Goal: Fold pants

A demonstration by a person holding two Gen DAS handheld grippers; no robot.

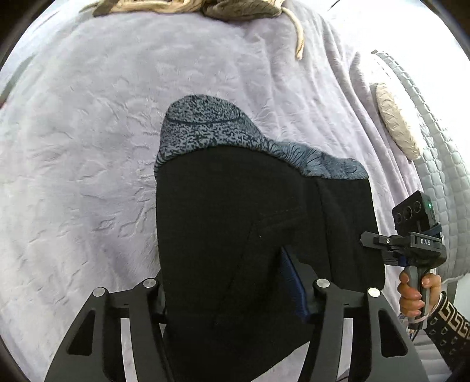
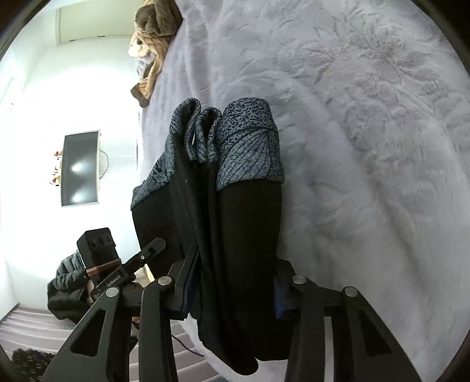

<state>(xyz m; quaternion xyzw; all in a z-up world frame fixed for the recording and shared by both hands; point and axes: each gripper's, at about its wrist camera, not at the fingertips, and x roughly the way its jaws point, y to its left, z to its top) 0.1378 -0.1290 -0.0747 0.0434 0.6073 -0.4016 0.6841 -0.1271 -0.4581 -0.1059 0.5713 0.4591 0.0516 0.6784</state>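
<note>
1. Left wrist view: your left hand-held gripper [image 1: 235, 282] clamps the black pants with blue-grey patterned cuffs [image 1: 235, 205], which lie on the lilac plush bed cover [image 1: 88, 147].
2. Your right hand-held gripper [image 2: 232, 293] clamps the same pants' bunched layers.

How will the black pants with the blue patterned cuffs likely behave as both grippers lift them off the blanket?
The pants look soft and floppy: they bunch in folds between the right gripper pads. Unsupported fabric will probably sag between it and the left gripper. The plush blanket may drag slightly on the cuffs.

Bare blanket [image 1: 88, 176] left of pants [image 1: 235, 220]; brown throw [image 1: 235, 8] blocks far edge
</note>
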